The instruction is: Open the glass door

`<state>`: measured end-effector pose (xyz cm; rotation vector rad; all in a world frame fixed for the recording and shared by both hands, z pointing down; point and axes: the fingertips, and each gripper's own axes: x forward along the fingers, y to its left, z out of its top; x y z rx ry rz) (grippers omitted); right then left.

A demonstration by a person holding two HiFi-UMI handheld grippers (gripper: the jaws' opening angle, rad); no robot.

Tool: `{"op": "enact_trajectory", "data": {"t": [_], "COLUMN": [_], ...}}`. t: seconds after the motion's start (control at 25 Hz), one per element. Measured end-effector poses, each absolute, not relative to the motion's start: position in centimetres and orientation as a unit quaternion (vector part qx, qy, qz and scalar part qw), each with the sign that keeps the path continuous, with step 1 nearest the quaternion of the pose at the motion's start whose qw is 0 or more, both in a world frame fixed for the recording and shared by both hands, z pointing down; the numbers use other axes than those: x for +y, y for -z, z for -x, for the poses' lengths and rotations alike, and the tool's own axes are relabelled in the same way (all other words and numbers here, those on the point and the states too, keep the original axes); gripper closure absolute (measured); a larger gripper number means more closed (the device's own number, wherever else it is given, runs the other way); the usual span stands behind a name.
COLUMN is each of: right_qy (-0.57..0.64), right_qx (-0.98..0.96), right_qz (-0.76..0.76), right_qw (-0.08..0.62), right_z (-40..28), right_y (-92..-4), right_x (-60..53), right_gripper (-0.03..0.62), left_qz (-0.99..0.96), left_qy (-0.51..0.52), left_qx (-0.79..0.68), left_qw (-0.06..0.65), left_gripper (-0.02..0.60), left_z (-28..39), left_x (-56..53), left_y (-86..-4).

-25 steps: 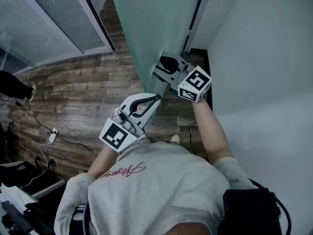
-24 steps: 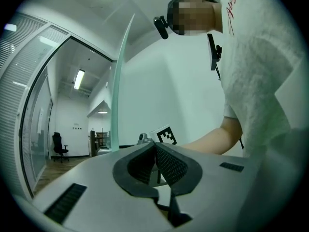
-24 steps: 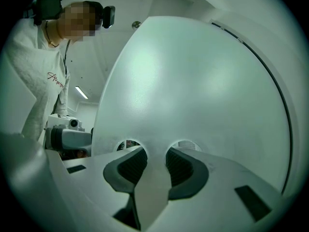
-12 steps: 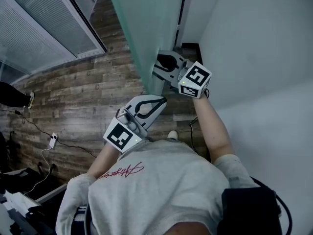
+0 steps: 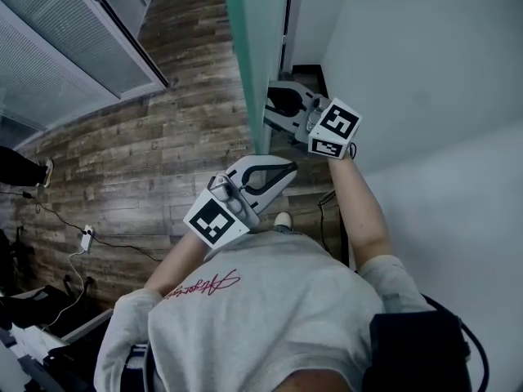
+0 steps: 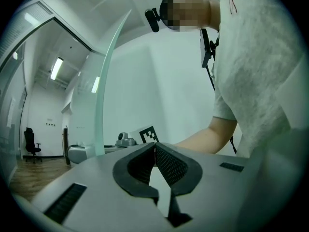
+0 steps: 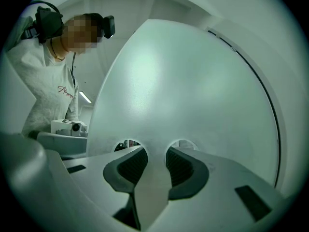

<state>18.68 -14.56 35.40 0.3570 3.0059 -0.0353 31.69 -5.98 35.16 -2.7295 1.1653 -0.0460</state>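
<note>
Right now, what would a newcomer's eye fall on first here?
The frosted glass door, seen nearly edge-on at top centre, stands out first. The right tool is clamped on its edge; the left tool, shut and empty, hovers nearer the person, above the wooden floor.

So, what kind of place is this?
Probably an office. There is a frosted glass door, slatted blinds behind a glazed wall, a wood-plank floor, and an office chair in the room beyond.

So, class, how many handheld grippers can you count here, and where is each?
2. The right gripper is shut on the edge of the glass door; the left gripper, shut and empty, hangs nearer the person.
</note>
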Motion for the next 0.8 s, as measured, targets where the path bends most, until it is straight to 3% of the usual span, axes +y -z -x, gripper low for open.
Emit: {"op": "enact_trajectory", "data": {"t": [0.12,0.56,0.8], "right_qy": [0.012,0.015,0.018], "right_qx": [0.991,0.99,0.99], "right_qz": [-0.12,-0.122,-0.122], "right_qw": [0.06,0.063,0.068], "right_z": [-19.3,-23.6,-25.9], "right_y": [-35.2,-35.0,-35.1], "right_x": [-14.5,-16.4,-17.3], "right_gripper": [0.467,0.467,0.467], "left_qz": [0.926,0.956,0.972], "left_qy": [0.008,0.008,-0.008], "left_qx": [0.373,0.272,0.225], "left_qw": [0.067,0.11,0.066], "left_gripper": [0.564,0.563,0.563], "left_z": [-32.6,-39.1,-42.0], "left_x": [-6.1,-7.1,-7.4], "left_y": [-35.2,-33.7,-33.8]}}
